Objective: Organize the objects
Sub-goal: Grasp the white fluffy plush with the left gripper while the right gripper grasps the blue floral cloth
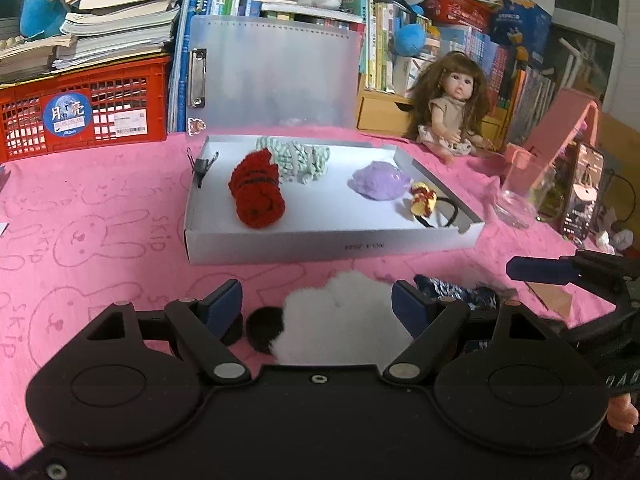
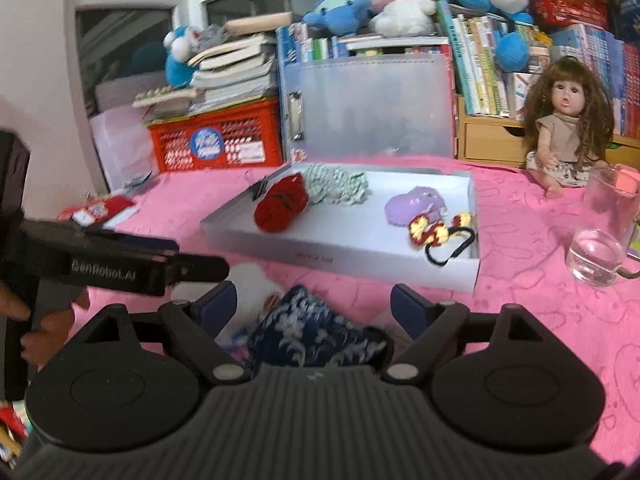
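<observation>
Left wrist view, left tongs point(image 1: 318, 304) apart around one white pompom point(image 1: 340, 320), right tongs point(image 2: 314, 306) apart, one tray point(image 1: 320, 246), four items inside.

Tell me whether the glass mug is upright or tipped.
Upright: the glass mug stands on its base on the pink cloth, mouth up.

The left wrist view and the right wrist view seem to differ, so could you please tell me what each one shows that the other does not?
Only the left wrist view shows the phone beside the glass, the pink stand behind it, and a white fluffy item lying between the open left gripper.

Only the right wrist view shows the window, the red packet on the cloth, and a hand holding the other gripper.

Both show the tray, red roll, doll, glass and dark floral cloth, which sits inside the open right gripper.
</observation>
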{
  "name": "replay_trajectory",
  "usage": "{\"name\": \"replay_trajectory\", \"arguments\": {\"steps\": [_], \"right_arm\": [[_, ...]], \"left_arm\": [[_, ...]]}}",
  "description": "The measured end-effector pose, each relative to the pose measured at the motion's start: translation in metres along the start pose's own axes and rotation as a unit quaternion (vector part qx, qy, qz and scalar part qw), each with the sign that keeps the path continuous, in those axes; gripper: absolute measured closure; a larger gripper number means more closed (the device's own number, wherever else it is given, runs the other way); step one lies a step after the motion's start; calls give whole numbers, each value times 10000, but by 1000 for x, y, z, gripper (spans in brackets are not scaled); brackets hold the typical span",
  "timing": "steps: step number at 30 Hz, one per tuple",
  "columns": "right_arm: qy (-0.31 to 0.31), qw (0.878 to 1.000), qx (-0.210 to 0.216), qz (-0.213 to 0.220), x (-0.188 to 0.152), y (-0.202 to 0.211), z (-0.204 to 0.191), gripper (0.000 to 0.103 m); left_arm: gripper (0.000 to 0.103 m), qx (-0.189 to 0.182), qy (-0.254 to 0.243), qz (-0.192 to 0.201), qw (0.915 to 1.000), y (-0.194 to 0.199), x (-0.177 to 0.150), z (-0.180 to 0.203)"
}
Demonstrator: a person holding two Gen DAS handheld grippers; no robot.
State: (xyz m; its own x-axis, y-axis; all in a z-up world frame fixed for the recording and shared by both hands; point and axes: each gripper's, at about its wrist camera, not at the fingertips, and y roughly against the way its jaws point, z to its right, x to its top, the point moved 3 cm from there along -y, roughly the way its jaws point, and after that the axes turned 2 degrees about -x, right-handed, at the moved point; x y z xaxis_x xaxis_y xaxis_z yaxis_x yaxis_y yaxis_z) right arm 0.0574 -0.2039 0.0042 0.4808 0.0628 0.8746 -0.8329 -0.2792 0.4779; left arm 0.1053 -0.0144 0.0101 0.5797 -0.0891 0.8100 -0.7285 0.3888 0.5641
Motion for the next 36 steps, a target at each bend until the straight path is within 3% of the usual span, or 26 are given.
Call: {"name": "replay_trajectory", "arguments": {"steps": [8,17,36], "right_arm": [[678,9976,20,-125,-16,-1,-17,5],[887,9956,143,-278,-22,-12,-22,3],[1309,9895,363,-483,-20,-36,-23,0]], "left_arm": [[21,-73,-227,-23,9997,0,-7,10],[20,-137,-417,-173,9989,-10,-14,15],[20,-225,-326,-365,9985,-30,-17,12]]}}
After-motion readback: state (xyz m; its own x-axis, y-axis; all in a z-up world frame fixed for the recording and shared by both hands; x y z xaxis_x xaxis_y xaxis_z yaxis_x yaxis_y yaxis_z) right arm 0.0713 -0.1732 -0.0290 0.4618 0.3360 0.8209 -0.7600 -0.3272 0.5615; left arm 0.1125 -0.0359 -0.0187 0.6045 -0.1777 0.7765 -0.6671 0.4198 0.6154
